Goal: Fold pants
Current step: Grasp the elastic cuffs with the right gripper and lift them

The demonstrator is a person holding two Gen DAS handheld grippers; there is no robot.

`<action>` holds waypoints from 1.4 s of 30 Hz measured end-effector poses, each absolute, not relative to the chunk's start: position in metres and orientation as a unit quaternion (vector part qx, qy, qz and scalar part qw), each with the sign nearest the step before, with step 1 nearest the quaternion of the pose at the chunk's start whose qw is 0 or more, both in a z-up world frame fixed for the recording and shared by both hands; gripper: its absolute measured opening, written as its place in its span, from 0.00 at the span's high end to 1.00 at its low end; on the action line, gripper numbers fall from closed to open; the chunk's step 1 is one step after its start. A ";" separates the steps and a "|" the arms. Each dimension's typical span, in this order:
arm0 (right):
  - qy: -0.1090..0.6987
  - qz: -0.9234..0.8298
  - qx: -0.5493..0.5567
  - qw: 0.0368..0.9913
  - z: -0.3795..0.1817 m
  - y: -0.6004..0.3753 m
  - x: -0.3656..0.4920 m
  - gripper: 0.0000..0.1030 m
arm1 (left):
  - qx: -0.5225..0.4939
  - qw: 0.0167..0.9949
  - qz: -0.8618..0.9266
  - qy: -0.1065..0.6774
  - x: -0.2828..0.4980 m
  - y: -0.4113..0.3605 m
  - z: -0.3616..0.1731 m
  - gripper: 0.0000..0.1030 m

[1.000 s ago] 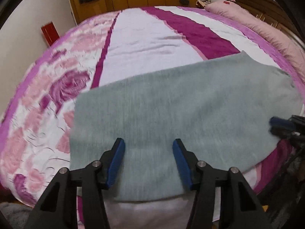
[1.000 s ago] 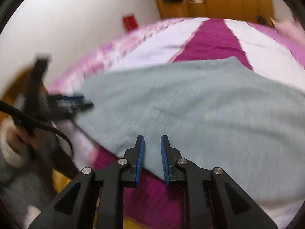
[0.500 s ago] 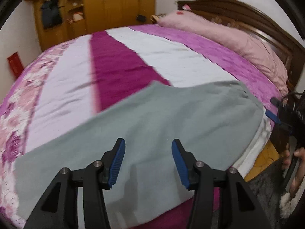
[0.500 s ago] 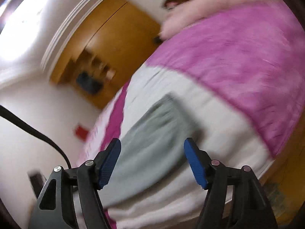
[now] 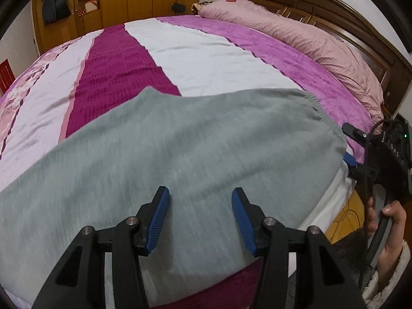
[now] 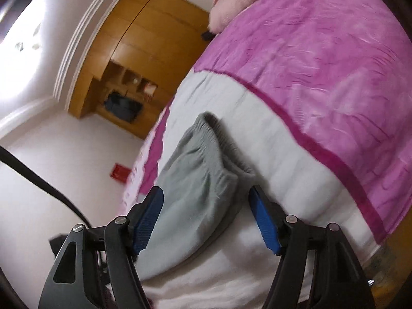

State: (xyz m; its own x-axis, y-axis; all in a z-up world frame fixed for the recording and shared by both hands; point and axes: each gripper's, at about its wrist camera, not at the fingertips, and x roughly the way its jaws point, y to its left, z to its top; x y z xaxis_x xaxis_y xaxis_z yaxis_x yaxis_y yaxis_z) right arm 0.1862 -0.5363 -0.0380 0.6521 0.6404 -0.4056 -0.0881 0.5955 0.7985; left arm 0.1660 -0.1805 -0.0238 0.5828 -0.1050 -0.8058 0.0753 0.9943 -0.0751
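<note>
The grey pants point(image 5: 185, 149) lay flat across the striped bedspread point(image 5: 206, 51), the left gripper point(image 5: 200, 219) spread above them, the right gripper point(image 6: 206, 219) spread at their elastic waistband point(image 6: 206, 134), its handle lettered "DAS".

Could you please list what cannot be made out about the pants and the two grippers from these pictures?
- Pants leg ends: cut off by the left wrist view's left edge.
- Pants' near edge: hidden behind the open left gripper in that view.
- Most of the pants: outside the right wrist view, which shows only the waistband end.
- Whether the open right gripper touches the fabric: blurred, cannot tell.
</note>
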 end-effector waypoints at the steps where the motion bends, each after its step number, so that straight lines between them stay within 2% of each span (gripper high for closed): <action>1: 0.358 0.223 0.382 0.822 -0.038 -0.534 0.193 0.34 | -0.019 0.889 -0.051 0.454 0.165 -0.179 -0.024 0.48; 9: 0.369 0.196 0.358 0.835 -0.031 -0.511 0.220 0.33 | -0.064 0.894 -0.043 0.441 0.162 -0.162 -0.019 0.48; 10: 0.372 0.192 0.345 0.840 -0.029 -0.506 0.222 0.45 | -0.079 0.894 -0.039 0.439 0.162 -0.159 -0.021 0.50; 11: 0.376 0.181 0.329 0.847 -0.028 -0.504 0.220 0.76 | -0.098 0.894 -0.034 0.436 0.163 -0.154 -0.027 0.59; 12: 0.382 0.163 0.311 0.855 -0.028 -0.504 0.218 0.85 | -0.102 0.894 -0.024 0.435 0.163 -0.151 -0.031 0.66; 13: 0.386 0.159 0.309 0.855 -0.030 -0.503 0.218 0.84 | -0.105 0.894 -0.012 0.435 0.164 -0.148 -0.034 0.78; 14: 0.381 0.157 0.313 0.856 -0.031 -0.504 0.217 0.85 | -0.116 0.894 -0.004 0.432 0.162 -0.144 -0.036 0.84; 16: 0.377 0.144 0.294 0.866 -0.026 -0.499 0.214 0.85 | -0.164 0.891 -0.002 0.423 0.155 -0.132 -0.032 0.90; 18: 0.367 0.129 0.255 0.885 -0.017 -0.491 0.208 0.85 | -0.167 0.888 0.003 0.428 0.154 -0.131 -0.036 0.91; 22: 0.338 0.124 0.185 0.914 0.017 -0.471 0.201 0.86 | -0.140 0.888 0.007 0.438 0.155 -0.137 -0.042 0.91; 27: 0.291 0.112 0.088 0.946 0.077 -0.436 0.183 0.86 | -0.201 0.880 -0.007 0.430 0.132 -0.108 -0.011 0.91; 30: 0.246 0.120 -0.010 0.962 0.125 -0.379 0.162 0.86 | -0.205 0.883 -0.005 0.422 0.115 -0.077 0.009 0.90; 32: 0.223 0.134 -0.059 0.964 0.146 -0.339 0.147 0.86 | -0.195 0.886 0.005 0.420 0.104 -0.055 0.019 0.84; 34: 0.202 0.158 -0.095 0.962 0.163 -0.292 0.132 0.86 | -0.180 0.888 0.014 0.424 0.092 -0.031 0.027 0.83; 42: 0.201 0.243 -0.143 0.938 0.155 -0.153 0.091 0.87 | -0.134 0.900 0.066 0.410 0.047 0.058 0.042 0.78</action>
